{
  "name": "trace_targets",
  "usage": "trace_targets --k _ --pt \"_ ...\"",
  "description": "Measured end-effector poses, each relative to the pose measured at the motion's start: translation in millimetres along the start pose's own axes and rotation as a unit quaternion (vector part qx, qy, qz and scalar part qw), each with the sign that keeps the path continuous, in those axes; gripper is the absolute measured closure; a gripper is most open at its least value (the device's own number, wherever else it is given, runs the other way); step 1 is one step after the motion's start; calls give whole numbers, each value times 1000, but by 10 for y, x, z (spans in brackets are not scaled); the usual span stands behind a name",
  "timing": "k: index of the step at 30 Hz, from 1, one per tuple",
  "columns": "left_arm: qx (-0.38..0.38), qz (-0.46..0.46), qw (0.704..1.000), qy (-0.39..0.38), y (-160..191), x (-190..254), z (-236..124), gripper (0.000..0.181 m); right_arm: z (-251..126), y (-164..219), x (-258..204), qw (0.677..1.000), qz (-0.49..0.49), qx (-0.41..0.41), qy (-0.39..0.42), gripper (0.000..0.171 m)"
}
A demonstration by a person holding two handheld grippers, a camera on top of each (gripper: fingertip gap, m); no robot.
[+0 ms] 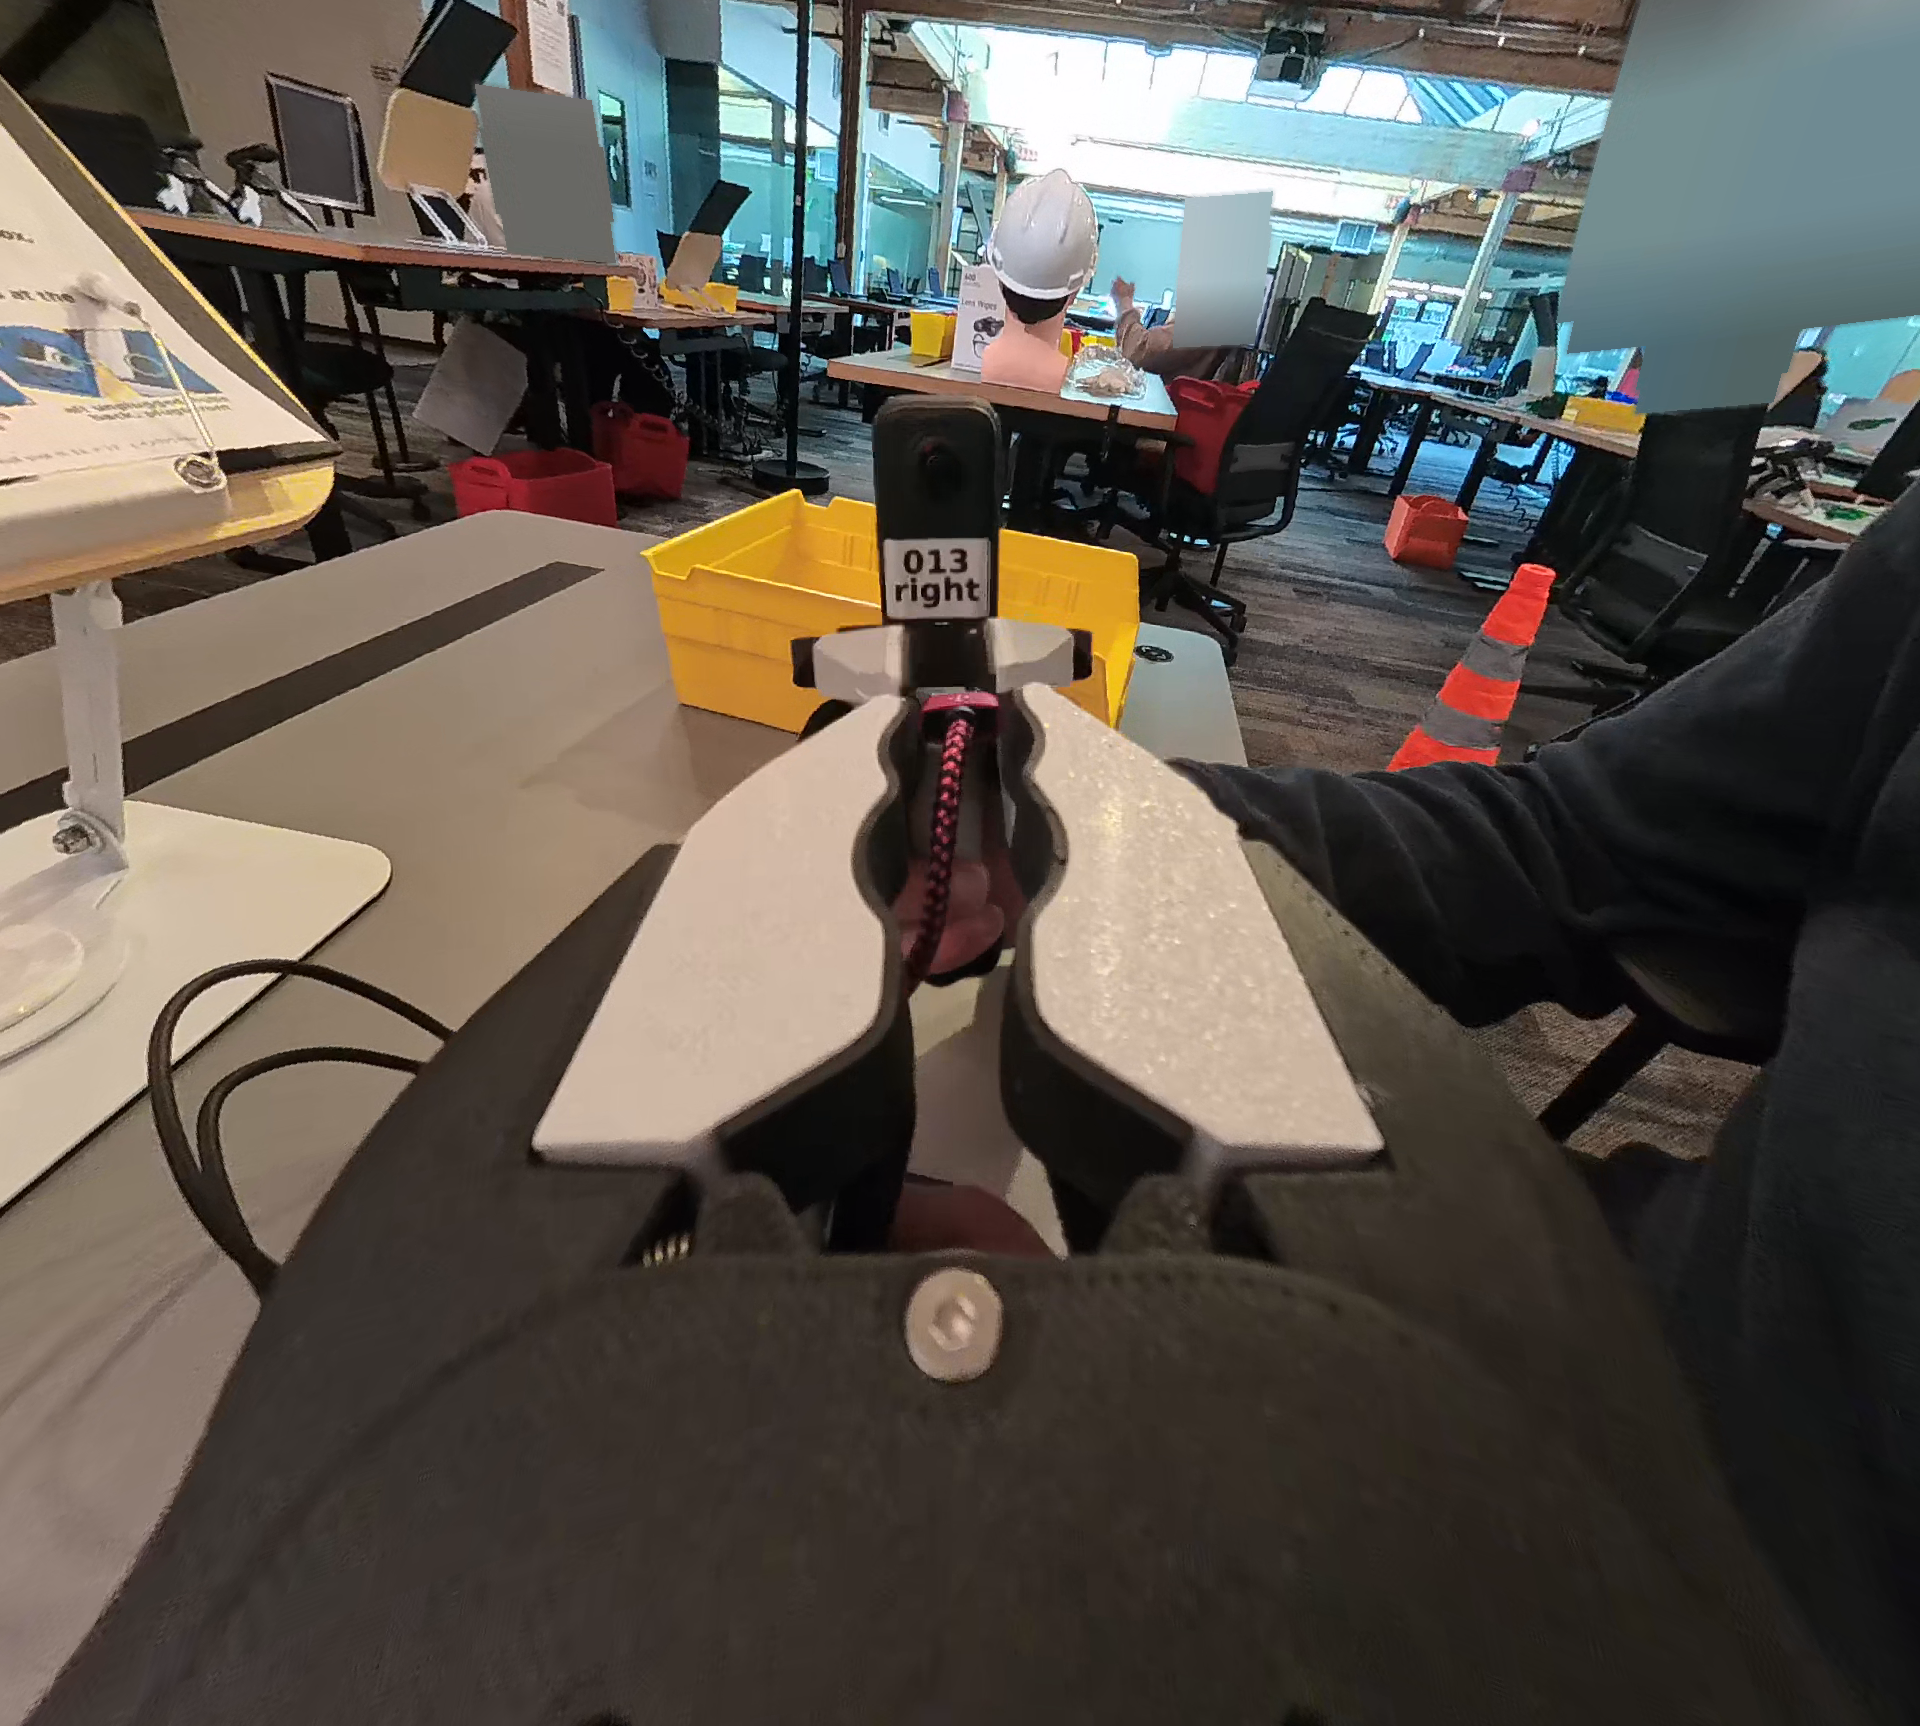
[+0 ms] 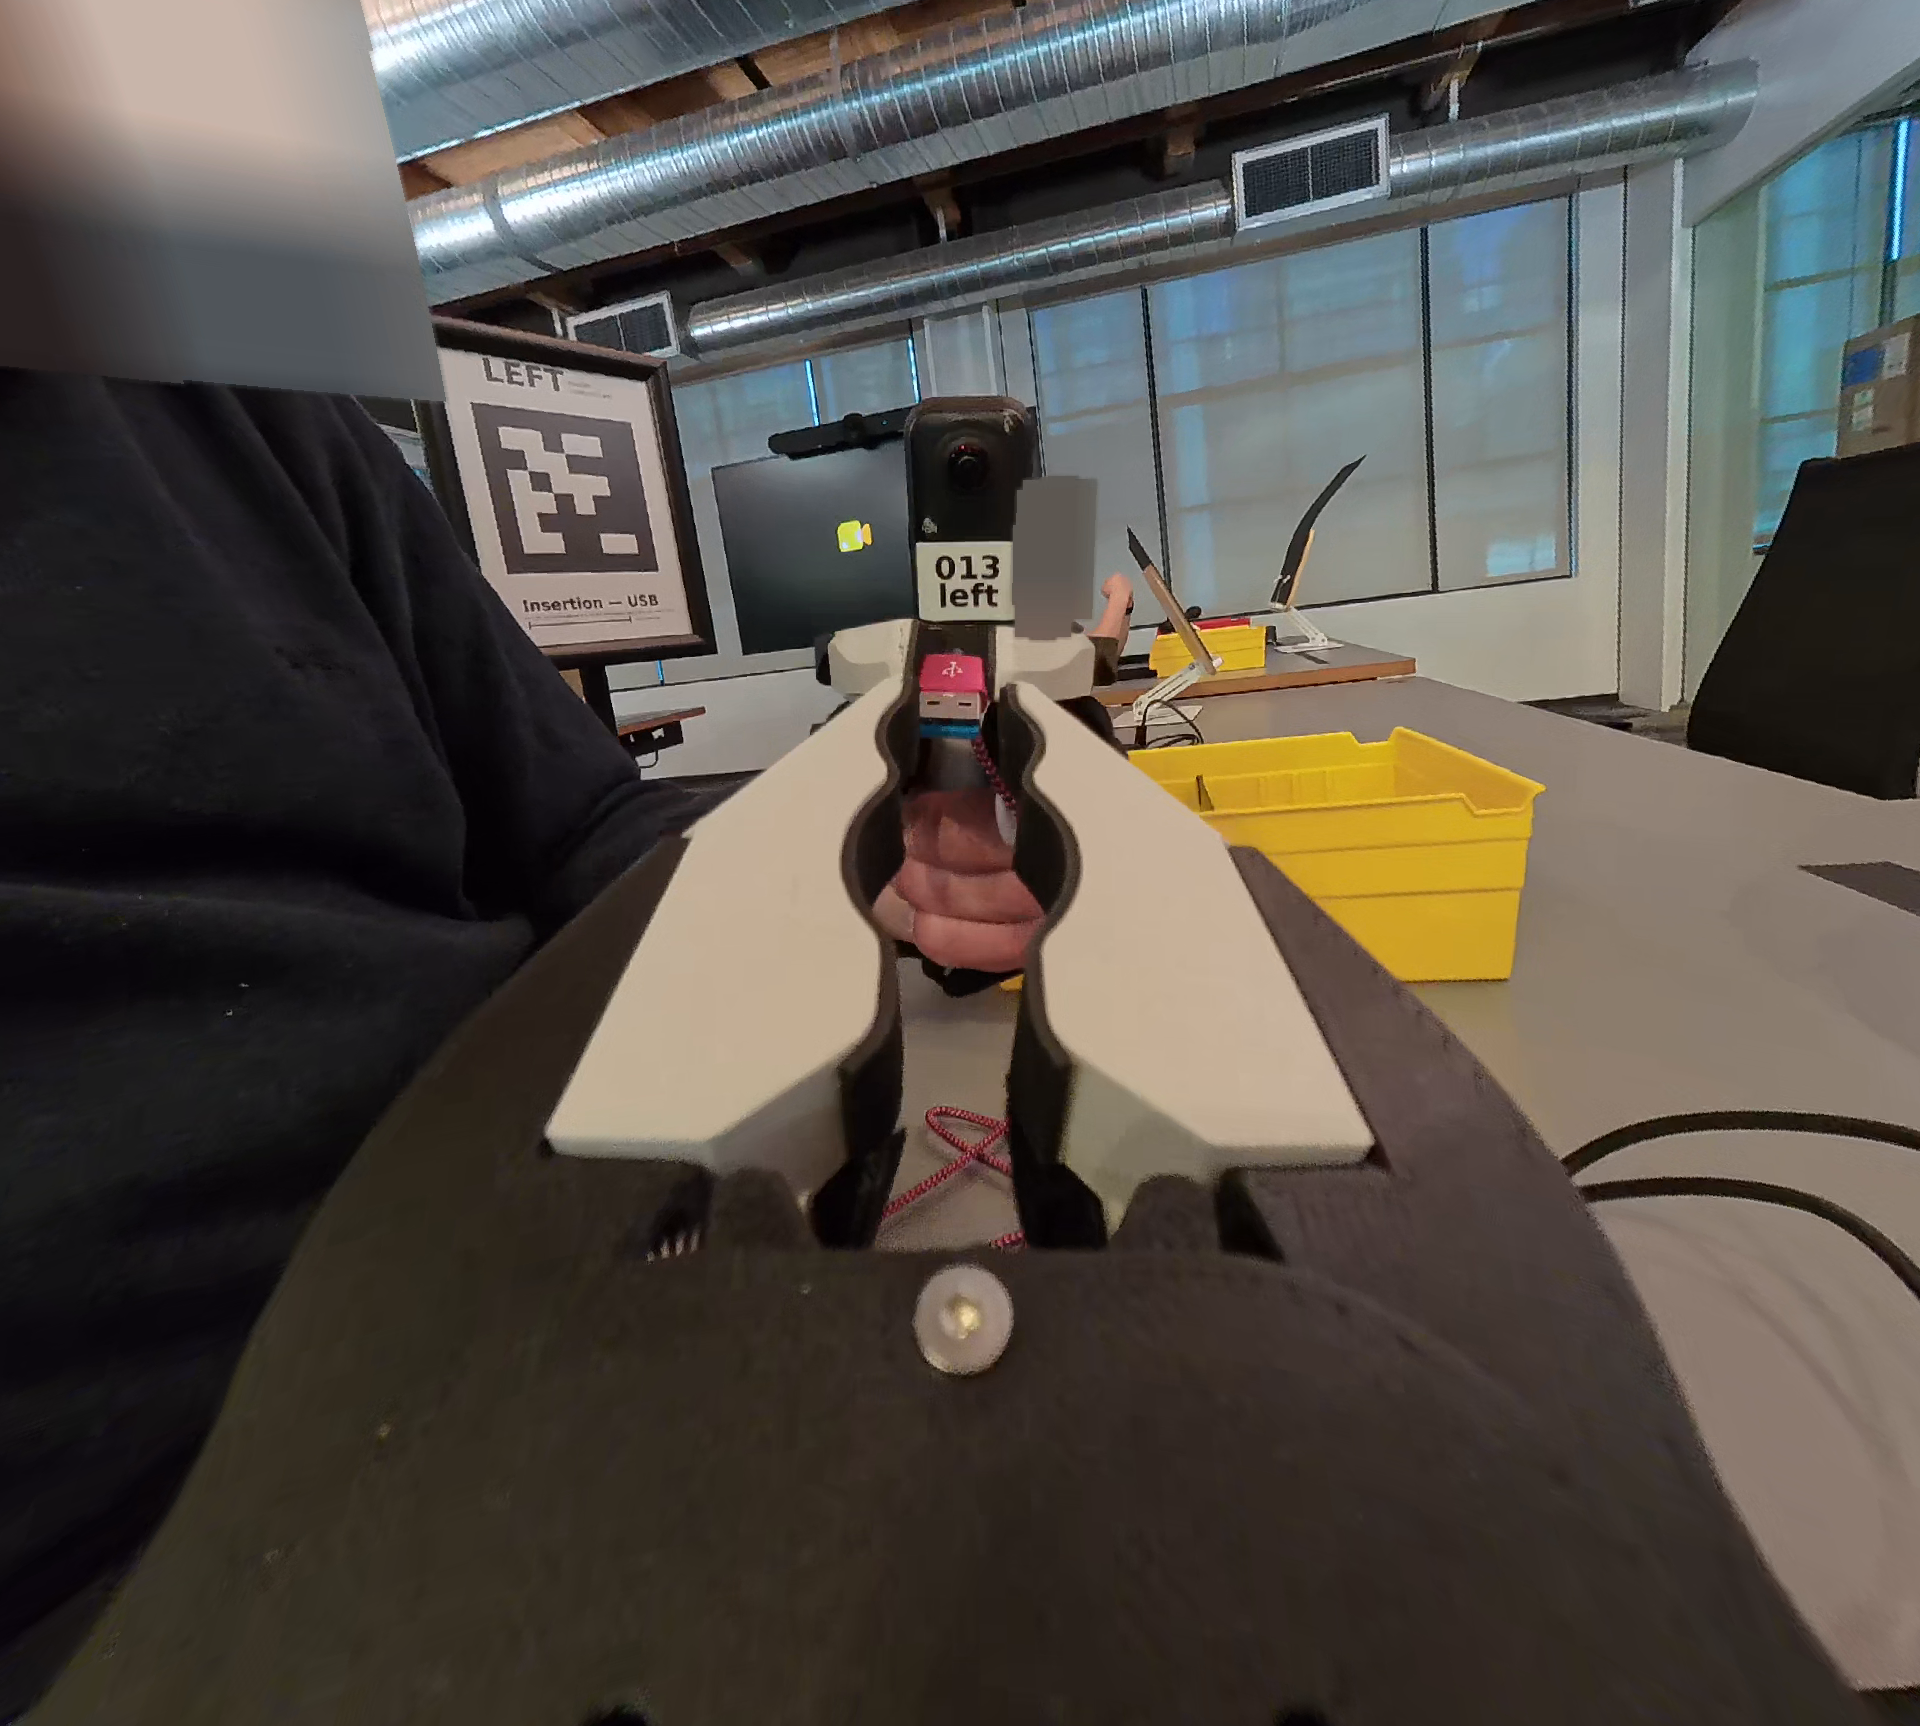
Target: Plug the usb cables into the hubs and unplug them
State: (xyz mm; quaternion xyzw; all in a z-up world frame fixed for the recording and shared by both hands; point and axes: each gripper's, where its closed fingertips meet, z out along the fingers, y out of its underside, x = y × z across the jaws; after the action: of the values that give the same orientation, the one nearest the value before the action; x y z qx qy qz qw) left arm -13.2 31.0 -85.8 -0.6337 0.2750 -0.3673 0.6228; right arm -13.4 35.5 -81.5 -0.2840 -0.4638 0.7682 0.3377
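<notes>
My two grippers face each other tip to tip above a grey table (image 1: 416, 741). My left gripper (image 1: 961, 708) is nearly closed on a pink USB plug (image 1: 957, 697). Its pink-and-black braided cable (image 1: 940, 814) hangs down towards me between the fingers. In the right wrist view the same plug (image 2: 952, 689) shows its metal, blue-lined end pointing at my right gripper (image 2: 954, 694). The right jaws stand about a plug's width apart around that end; I cannot tell if they grip it. A loop of the cable (image 2: 966, 1146) lies on the table. No hub is in view.
A yellow bin (image 1: 790, 596) stands on the table behind the grippers, also in the right wrist view (image 2: 1351, 845). A white stand base (image 1: 187, 897) and black cables (image 1: 208, 1105) lie left. A person's dark sleeve (image 1: 1558, 845) reaches in from the right. An orange cone (image 1: 1475, 679) stands on the floor. The tips of both grippers are at nearly the same place.
</notes>
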Motion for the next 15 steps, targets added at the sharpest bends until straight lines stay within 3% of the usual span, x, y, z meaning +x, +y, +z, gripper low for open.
trace_targets --k 4,9,15 --pt "-6 6 1000 4 10 19 9 167 12 58 -7 1000 1 -22 -1 154" --pt "-11 7 1000 2 24 8 9 167 29 98 -31 999 -11 -31 -4 162" --pt "18 -4 1000 -2 -39 8 36 166 28 45 -32 1000 -6 1 -5 162"
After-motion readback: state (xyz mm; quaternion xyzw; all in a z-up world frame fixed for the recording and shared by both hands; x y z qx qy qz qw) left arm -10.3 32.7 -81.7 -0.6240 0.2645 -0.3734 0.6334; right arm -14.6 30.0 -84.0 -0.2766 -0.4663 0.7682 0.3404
